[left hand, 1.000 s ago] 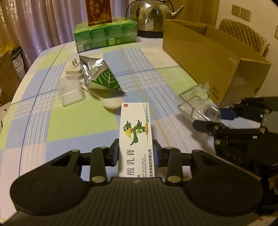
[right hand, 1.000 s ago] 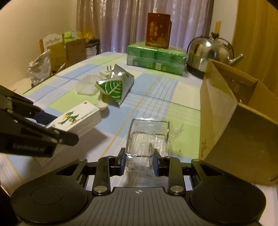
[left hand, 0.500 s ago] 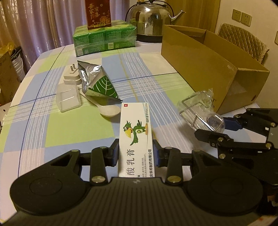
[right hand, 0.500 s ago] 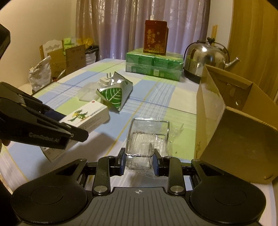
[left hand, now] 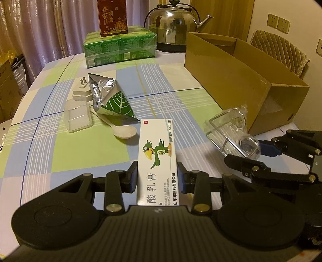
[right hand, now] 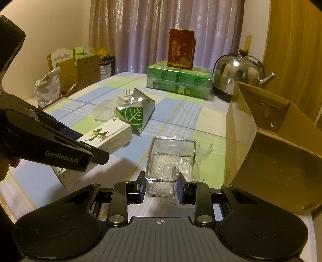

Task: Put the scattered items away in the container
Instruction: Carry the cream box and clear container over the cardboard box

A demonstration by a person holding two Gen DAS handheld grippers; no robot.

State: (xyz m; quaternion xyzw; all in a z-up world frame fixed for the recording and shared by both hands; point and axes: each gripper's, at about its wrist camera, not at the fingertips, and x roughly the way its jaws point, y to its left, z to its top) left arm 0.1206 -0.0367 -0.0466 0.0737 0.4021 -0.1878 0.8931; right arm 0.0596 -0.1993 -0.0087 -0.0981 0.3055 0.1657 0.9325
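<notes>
My left gripper (left hand: 157,177) is shut on a white ointment box (left hand: 158,157) printed with a green bird, held above the checked tablecloth. The same ointment box (right hand: 106,137) shows at the left of the right wrist view, under the left gripper's arm. My right gripper (right hand: 161,186) is shut on a clear plastic box (right hand: 171,159) wrapped in loose film, seen also as the clear plastic box (left hand: 234,133) beside the open cardboard box (left hand: 241,80). On the cloth lie a silver-green leaf pouch (left hand: 112,100), a white spoon (left hand: 122,131), a white plug (left hand: 81,90) and a clear lid (left hand: 77,116).
The cardboard box (right hand: 271,145) stands on the right side of the table with its top open. A green carton pack (left hand: 119,47) with a red box (left hand: 112,17) on it and a steel kettle (left hand: 175,26) stand at the far end. A chair (left hand: 281,50) is behind the cardboard box.
Both grippers have risen with their loads; the table looks farther below. The ointment box and the clear plastic box stay gripped.
</notes>
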